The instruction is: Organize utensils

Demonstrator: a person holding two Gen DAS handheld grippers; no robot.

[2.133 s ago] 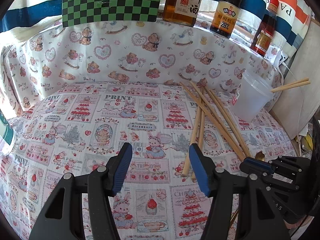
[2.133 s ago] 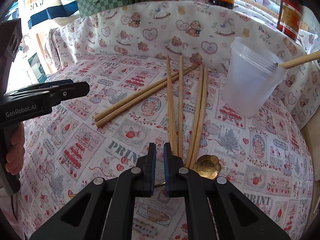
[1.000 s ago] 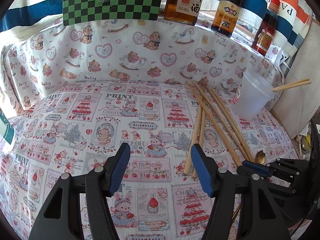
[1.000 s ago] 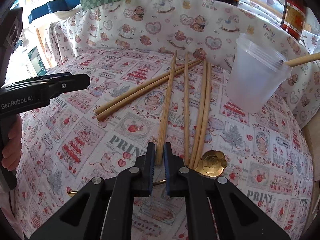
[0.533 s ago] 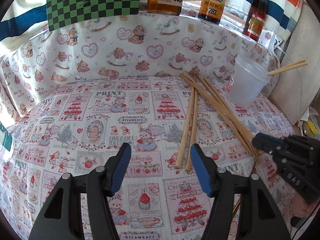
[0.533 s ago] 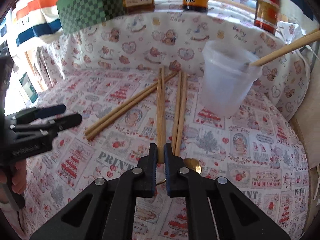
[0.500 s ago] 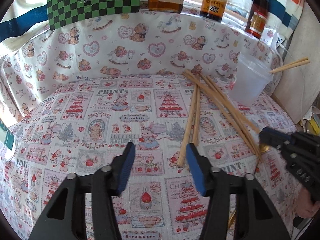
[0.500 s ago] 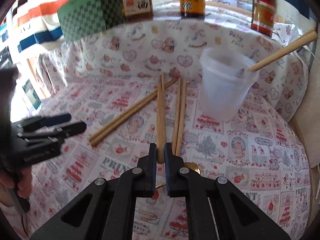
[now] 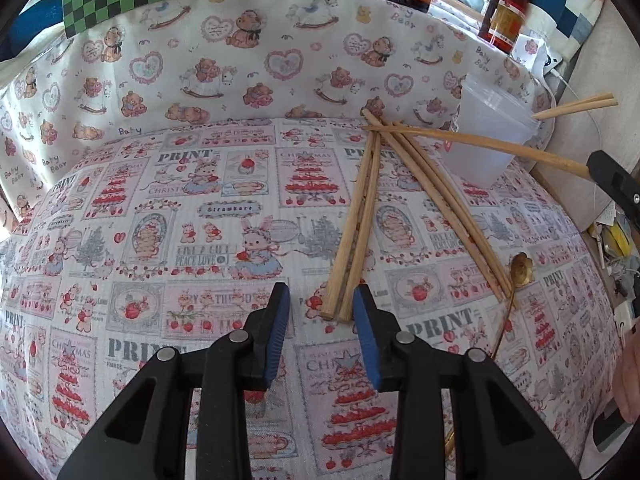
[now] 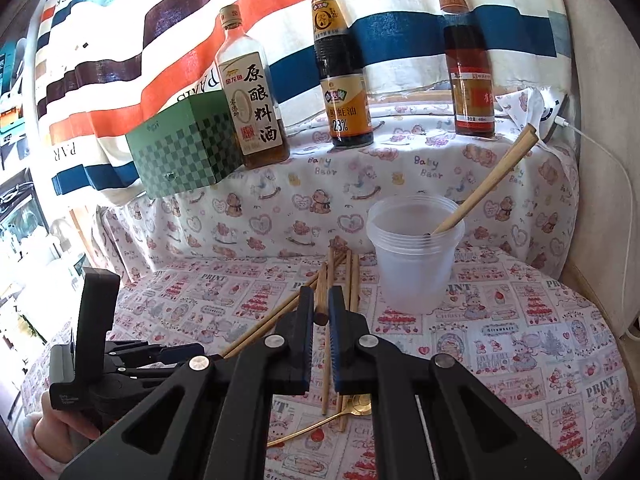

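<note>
Left wrist view: the left gripper [image 9: 322,320] points steeply down at the printed tablecloth [image 9: 160,240]. Its jaws have just been closing and now stand partly apart with nothing between them; the near ends of a chopstick pair [image 9: 352,236] lie just beside the right-hand pad, at 1 o'clock from the gripper. More chopsticks [image 9: 444,208] fan toward 2 o'clock, beside a gold spoon [image 9: 516,280]. A second ago every loose stick lay flat; now one lifted chopstick [image 9: 480,144] crosses in the air in front of the clear plastic cup [image 9: 488,136] at 2 o'clock, held at its end by the right gripper [image 9: 612,184] at 3 o'clock.

Right wrist view: the right gripper [image 10: 321,312] has risen and tilted up, its jaws pinching the chopstick end [image 10: 320,317]. The cup [image 10: 416,252], at 1 o'clock, already holds two chopsticks [image 10: 486,184]. Sauce bottles [image 10: 344,72] stand behind. The left gripper sits at 8 o'clock in a hand [image 10: 60,428].

Judging by this, the stick is likely bound for the cup.
</note>
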